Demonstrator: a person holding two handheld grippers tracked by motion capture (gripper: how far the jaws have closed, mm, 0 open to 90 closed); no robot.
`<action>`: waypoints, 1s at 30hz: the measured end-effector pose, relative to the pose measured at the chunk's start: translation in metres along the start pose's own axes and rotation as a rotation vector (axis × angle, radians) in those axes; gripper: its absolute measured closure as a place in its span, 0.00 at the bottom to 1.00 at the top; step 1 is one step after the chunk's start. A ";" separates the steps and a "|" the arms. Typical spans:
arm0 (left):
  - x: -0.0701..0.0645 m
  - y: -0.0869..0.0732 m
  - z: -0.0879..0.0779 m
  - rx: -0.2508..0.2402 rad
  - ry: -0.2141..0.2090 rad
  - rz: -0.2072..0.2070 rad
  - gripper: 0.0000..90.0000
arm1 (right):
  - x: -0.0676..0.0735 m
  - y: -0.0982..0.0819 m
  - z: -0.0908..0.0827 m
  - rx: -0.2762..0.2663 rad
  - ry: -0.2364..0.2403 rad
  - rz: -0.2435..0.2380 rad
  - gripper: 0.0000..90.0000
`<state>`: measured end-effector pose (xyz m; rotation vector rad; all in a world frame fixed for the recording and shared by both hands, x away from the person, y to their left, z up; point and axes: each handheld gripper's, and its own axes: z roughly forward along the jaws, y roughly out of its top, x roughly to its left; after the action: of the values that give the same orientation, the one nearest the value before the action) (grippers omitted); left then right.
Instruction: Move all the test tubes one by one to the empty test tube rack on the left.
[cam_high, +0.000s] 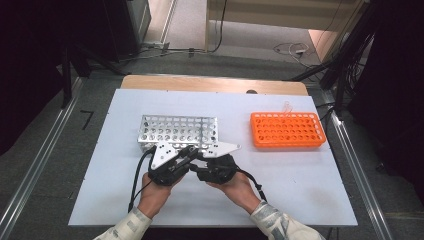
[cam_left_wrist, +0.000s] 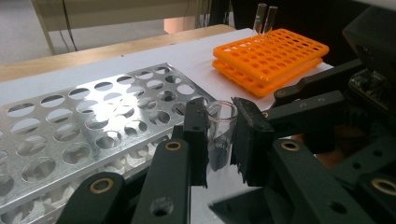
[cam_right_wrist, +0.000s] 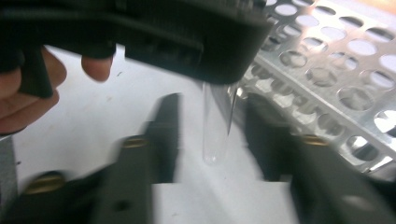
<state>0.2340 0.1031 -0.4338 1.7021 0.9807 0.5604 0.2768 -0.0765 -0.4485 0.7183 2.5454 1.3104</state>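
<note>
The left gripper (cam_left_wrist: 219, 140) has its fingers (cam_left_wrist: 196, 140) closed on a clear glass test tube (cam_left_wrist: 219, 135), pads pressing just below the open rim. The tube stands roughly upright above the counter (cam_high: 280, 175), just in front of the metal rack (cam_high: 177, 131).

The right gripper (cam_right_wrist: 215, 140) has its fingers (cam_right_wrist: 168, 135) parted on either side of the tube's lower end without touching it; it holds nothing.

The tube is judged light, stiff, smooth and breakable, so it can slip or crack under a hard squeeze. The wall below the rim is the sound place to hold. The orange rack (cam_high: 286, 130) sits well apart on the right, with tubes (cam_left_wrist: 263, 17) at its far corner.
</note>
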 end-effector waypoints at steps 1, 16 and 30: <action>0.001 0.001 0.000 0.000 0.000 -0.003 0.84 | -0.001 0.000 0.000 0.003 0.001 -0.004 0.49; 0.018 0.014 -0.008 -0.021 0.020 -0.071 0.84 | -0.025 -0.008 -0.030 -0.012 -0.038 0.034 0.28; 0.035 0.024 -0.010 -0.027 0.062 -0.091 0.84 | -0.048 -0.018 -0.048 -0.017 -0.093 0.078 0.27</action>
<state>0.2535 0.1346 -0.4110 1.6161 1.0851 0.5671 0.2943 -0.1441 -0.4372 0.8618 2.4533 1.2882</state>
